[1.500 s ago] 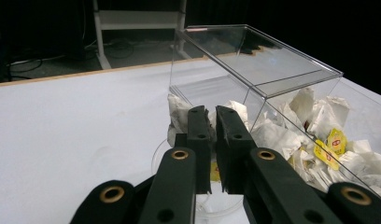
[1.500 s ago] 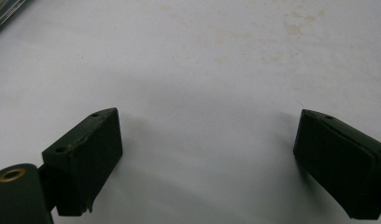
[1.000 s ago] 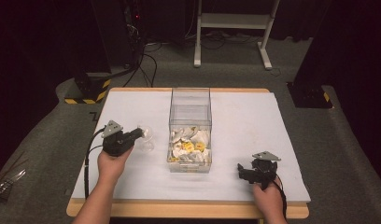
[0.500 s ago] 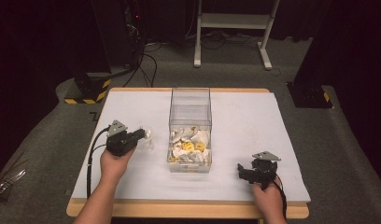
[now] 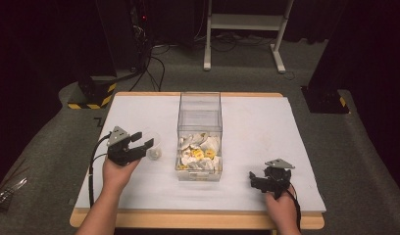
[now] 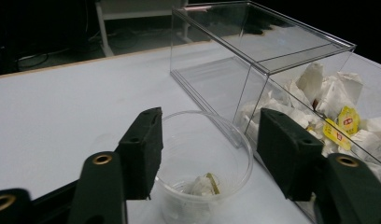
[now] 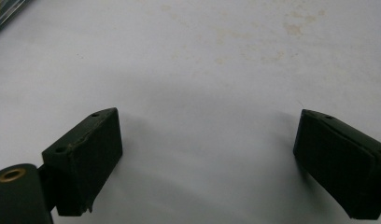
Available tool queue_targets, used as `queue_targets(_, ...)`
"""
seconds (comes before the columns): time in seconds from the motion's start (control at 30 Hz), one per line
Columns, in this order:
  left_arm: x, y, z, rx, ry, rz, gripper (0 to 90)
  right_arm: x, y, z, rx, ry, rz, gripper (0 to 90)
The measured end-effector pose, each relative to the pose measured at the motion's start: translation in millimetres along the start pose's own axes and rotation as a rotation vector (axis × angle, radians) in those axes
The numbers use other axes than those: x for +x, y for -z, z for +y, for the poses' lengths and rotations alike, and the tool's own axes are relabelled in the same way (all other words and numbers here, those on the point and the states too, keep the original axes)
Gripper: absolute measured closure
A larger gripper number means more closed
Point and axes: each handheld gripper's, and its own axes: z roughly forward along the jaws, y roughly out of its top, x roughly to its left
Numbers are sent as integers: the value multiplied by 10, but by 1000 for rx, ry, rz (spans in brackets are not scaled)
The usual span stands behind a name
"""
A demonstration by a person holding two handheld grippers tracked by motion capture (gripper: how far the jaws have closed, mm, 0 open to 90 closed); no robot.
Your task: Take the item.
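- Left gripper (image 5: 139, 145) now drawn back from clear cup (image 6: 205, 163), jaws spread wide, gripping nothing.
- Right gripper (image 5: 259, 179) unmoved, wide open, empty.
- Tea-bag tags (image 6: 346, 120) yellow-red, lettering unreadable.

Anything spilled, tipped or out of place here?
Nothing stands out. The clear cup stands upright between the open left gripper jaws, a tea bag inside; the rest sit in the clear box.

White-topped table (image 5: 266, 127), clear plastic box (image 5: 199, 117), small clear cup (image 5: 153, 145) beside it

Left hand-held gripper (image 5: 139, 145) agape, right hand-held gripper (image 5: 257, 180) agape
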Motion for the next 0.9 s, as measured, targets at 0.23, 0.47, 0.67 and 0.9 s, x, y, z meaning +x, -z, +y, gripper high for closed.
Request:
queue_targets(0.23,30,89,-77,-4,5,0,344,0,0,0,0,0,0,78)
queue_targets(0.47,66,173,-151,-8,12,-21,314,0,0,0,0,0,0,78)
queue_targets(0.67,132,287,-226,-1,5,-8,269,-1,0,0,-1,2,0,78)
queue_targets(0.9,253,395,-373,35,17,14,221,0,0,0,0,1,-1,77)
